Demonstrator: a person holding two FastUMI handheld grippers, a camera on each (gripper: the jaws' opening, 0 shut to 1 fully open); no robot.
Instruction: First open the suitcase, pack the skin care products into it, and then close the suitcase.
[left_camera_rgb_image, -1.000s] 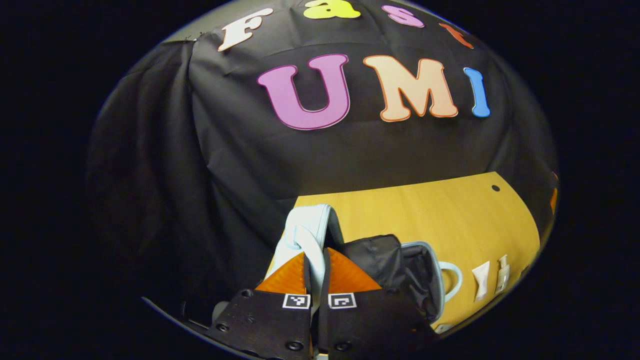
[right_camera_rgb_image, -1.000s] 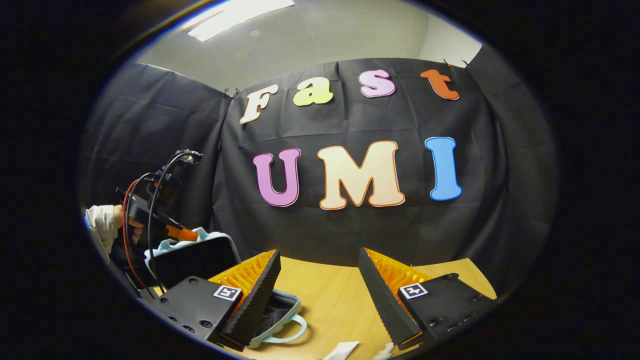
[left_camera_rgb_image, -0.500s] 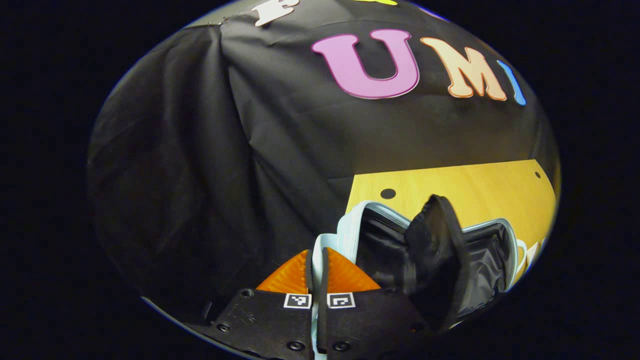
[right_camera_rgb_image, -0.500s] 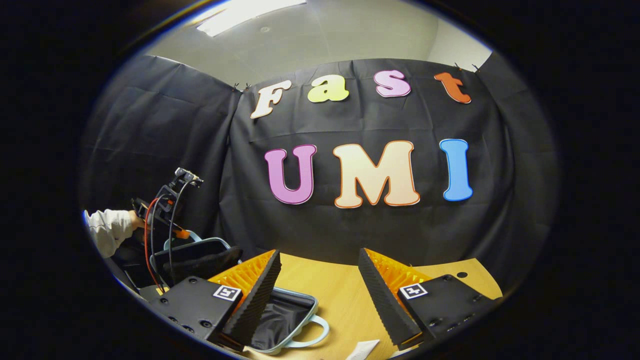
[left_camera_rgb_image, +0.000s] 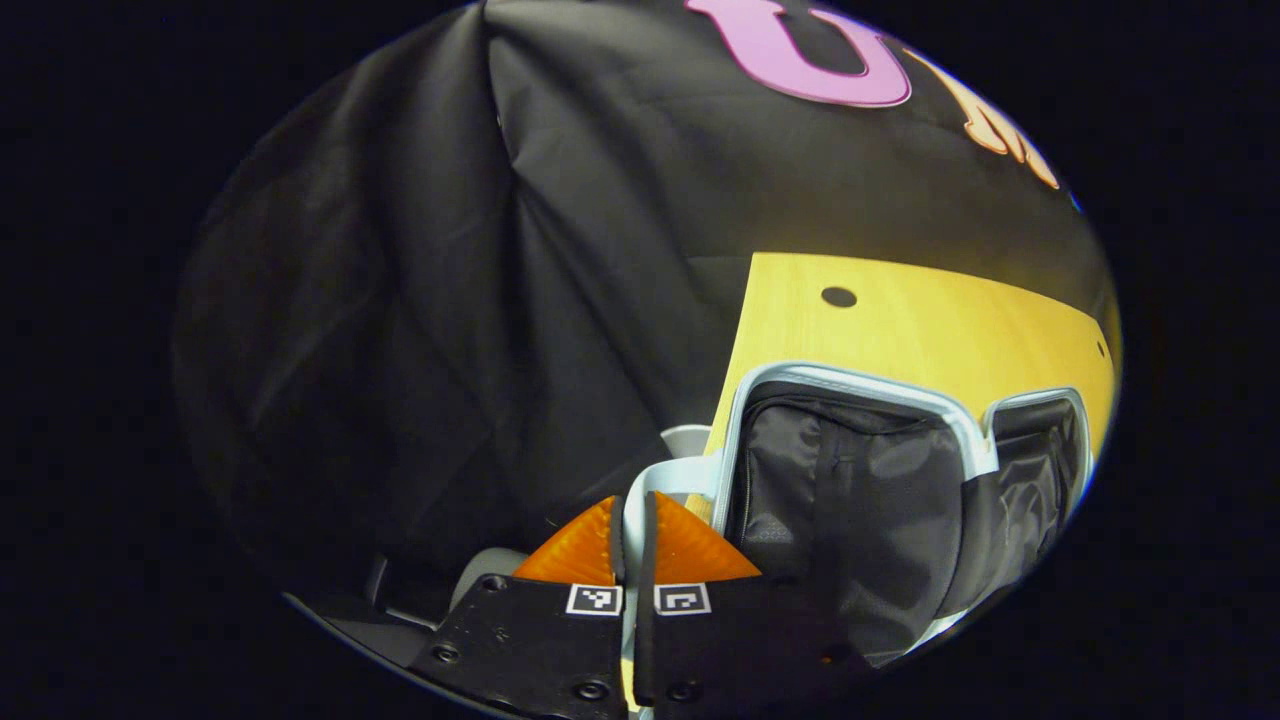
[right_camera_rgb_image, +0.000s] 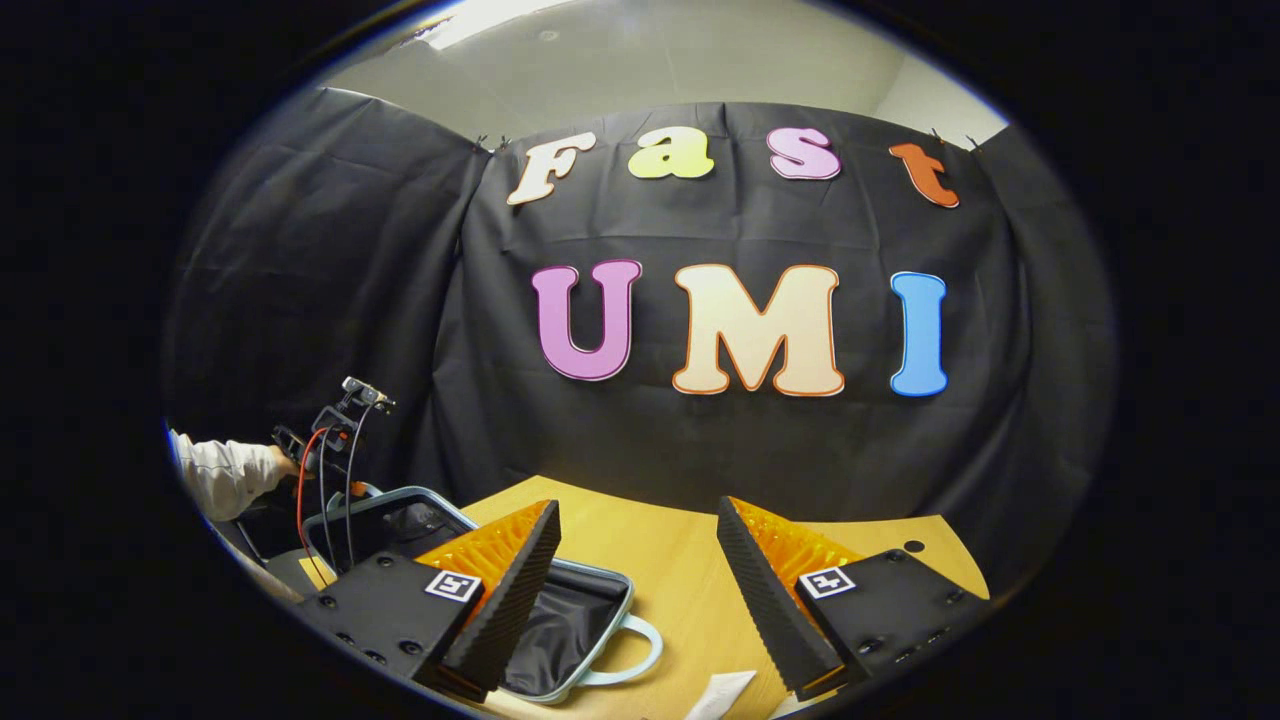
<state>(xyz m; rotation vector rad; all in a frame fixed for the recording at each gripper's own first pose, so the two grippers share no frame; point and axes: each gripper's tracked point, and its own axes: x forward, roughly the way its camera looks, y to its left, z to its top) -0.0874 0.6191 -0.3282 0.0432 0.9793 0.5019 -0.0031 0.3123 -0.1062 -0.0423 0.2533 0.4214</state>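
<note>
- Left gripper view: your left gripper (left_camera_rgb_image: 630, 520) has its orange fingers pressed together on the pale blue edge of the suitcase lid (left_camera_rgb_image: 668, 478). The suitcase (left_camera_rgb_image: 850, 500) lies on the wooden table (left_camera_rgb_image: 900, 320), and both black-lined halves face up beside each other, just right of the gripper.
- One second ago the lid stood nearly upright in front of this gripper; now it is laid back almost flat. I judge that the opening step is nearly finished.
- Right gripper view: your right gripper (right_camera_rgb_image: 640, 580) hangs with its fingers spread wide and nothing between them. The open suitcase is to the left of it, its handle (right_camera_rgb_image: 630, 655) toward the gripper. A white skin care sachet (right_camera_rgb_image: 718, 692) lies on the table just below the gripper.
- A second ago the lid in this view was raised; now it is down.
- Next, I think you should release the lid and bring the right gripper down onto the sachet. It is flat, so the grip must be low.
</note>
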